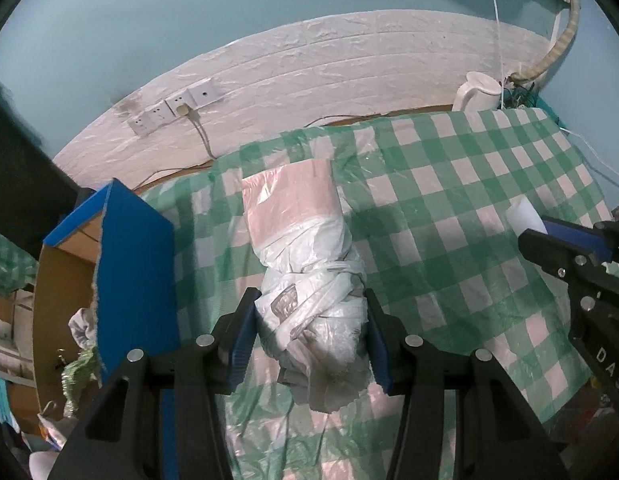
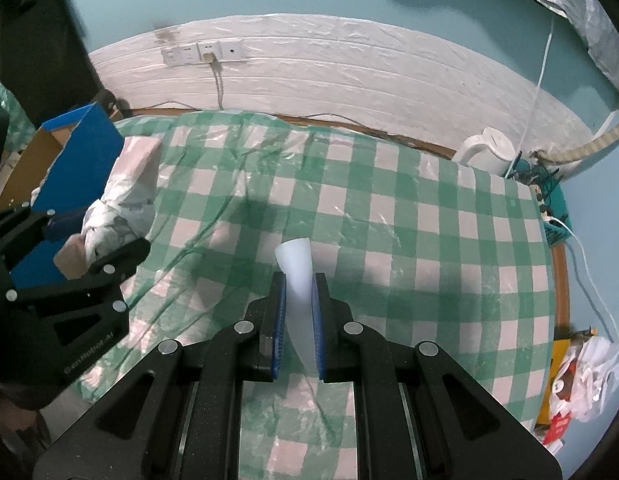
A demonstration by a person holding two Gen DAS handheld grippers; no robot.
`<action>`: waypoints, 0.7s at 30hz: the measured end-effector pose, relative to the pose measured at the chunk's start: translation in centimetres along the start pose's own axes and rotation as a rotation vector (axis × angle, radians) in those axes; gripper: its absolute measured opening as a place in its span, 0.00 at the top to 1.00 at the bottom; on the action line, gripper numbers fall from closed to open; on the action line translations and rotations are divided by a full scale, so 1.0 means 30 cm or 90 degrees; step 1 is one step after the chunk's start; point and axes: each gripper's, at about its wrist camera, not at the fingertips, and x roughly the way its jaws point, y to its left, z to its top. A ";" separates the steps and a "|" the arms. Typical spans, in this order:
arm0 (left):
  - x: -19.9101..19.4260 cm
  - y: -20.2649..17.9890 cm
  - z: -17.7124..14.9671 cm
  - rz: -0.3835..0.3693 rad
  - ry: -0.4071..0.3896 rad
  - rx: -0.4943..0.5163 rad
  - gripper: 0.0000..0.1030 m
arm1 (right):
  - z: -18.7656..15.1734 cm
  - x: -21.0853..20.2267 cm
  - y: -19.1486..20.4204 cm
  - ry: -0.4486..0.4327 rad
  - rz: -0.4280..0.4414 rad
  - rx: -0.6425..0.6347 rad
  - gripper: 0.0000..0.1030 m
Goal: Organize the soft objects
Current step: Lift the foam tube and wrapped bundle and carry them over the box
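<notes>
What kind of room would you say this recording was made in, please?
Probably a lived-in home room, perhaps a kitchen corner: a table under a green-and-white checked plastic cloth, a white electric kettle at its far edge, and white wall sockets on a teal wall.

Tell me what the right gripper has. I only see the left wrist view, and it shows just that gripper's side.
Observer: The right gripper is shut on a white curled strip, pinched between both blue pads.
Operator: Is only its tip caught?
Observer: No, the strip runs the whole length of the gap and back past the pads.
Operator: Anything off to the right?
Observer: A white bag with red print lies past the right edge of the checked cloth.
</notes>
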 end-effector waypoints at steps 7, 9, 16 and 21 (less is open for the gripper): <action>-0.077 0.092 -0.012 0.020 -0.014 -0.013 0.51 | 0.003 -0.024 0.085 -0.004 0.007 -0.032 0.90; -0.096 0.125 -0.017 0.026 -0.017 -0.021 0.51 | 0.010 -0.031 0.119 -0.006 0.013 -0.044 0.90; -0.150 0.241 -0.048 0.049 -0.028 -0.046 0.51 | 0.059 -0.046 0.228 -0.020 0.038 -0.071 0.90; -0.182 0.319 -0.075 0.062 -0.034 -0.062 0.51 | 0.108 -0.066 0.315 -0.032 0.060 -0.090 0.90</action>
